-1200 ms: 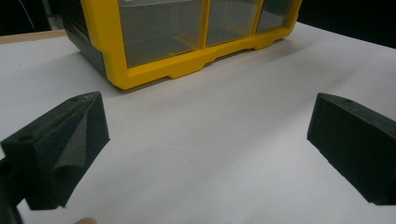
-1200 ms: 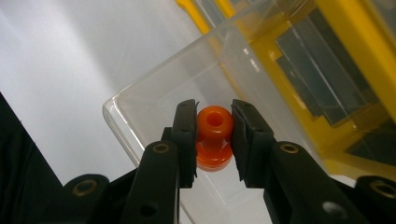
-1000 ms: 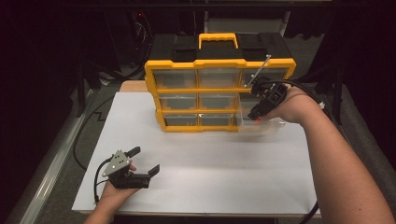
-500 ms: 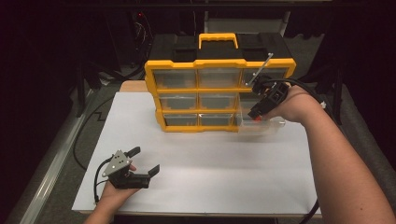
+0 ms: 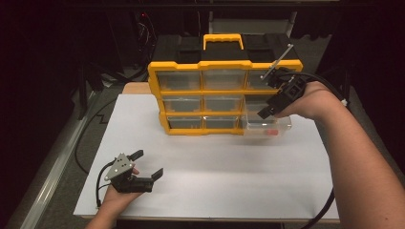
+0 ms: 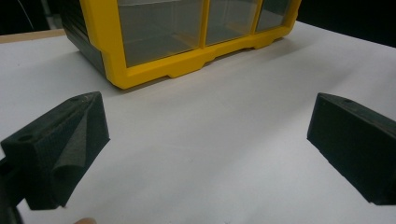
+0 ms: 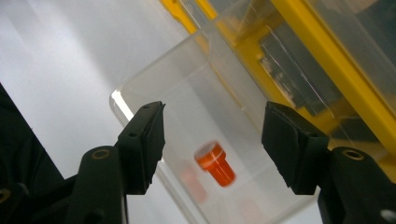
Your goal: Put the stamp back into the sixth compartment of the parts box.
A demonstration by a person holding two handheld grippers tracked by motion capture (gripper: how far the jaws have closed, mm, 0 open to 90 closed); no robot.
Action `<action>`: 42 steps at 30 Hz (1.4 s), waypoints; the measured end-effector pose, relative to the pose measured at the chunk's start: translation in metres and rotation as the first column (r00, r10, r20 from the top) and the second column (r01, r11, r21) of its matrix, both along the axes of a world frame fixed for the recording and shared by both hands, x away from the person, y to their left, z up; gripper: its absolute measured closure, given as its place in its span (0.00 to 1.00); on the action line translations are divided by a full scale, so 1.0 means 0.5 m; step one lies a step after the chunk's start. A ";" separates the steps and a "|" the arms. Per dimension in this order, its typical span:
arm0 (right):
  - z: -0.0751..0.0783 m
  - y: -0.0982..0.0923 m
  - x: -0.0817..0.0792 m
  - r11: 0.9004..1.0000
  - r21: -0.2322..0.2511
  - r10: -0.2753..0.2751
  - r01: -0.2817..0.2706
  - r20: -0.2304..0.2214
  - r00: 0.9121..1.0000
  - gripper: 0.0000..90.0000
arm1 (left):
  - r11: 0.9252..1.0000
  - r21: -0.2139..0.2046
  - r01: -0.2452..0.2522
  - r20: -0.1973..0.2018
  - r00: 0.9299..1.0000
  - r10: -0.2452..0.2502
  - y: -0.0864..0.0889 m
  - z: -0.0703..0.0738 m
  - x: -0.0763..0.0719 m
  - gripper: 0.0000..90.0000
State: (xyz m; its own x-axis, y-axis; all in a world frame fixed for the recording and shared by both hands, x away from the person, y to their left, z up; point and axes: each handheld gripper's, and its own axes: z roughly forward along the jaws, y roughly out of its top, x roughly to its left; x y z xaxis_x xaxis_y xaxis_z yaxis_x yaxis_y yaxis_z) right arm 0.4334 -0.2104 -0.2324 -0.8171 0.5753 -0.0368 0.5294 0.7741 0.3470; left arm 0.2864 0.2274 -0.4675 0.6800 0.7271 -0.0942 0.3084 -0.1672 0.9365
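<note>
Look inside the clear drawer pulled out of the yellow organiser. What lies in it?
One small orange piece lies on the floor of the clear drawer, below the open right gripper. The drawer's back end, inside the yellow organiser, is covered.

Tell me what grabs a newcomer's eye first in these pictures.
The yellow plastic organizer with clear drawers stands at the far side of the white table. Its bottom right clear plastic drawer is pulled out, with a small orange cap-shaped piece inside. The right gripper hovers above it; its jaws have just been opening, nothing between them.
</note>
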 end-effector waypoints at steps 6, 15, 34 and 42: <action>0.015 -0.022 -0.028 1.000 0.005 -0.004 0.004 0.007 1.000 0.40 | 1.000 0.006 -0.001 -0.002 1.000 0.001 -0.001 0.000 -0.001 0.00; 0.024 -0.054 -0.076 1.000 0.003 -0.018 0.018 0.015 1.000 0.39 | 1.000 0.011 -0.006 -0.007 1.000 0.006 -0.001 0.000 0.000 0.00; -0.015 -0.108 -0.164 0.999 -0.020 -0.045 0.045 -0.007 0.999 0.32 | 1.000 0.018 -0.022 -0.004 1.000 0.023 -0.001 -0.001 0.001 0.00; -0.063 -0.116 -0.182 0.998 -0.008 -0.062 0.062 -0.028 0.998 0.24 | 1.000 0.018 -0.018 -0.001 1.000 0.018 -0.001 0.000 -0.001 0.00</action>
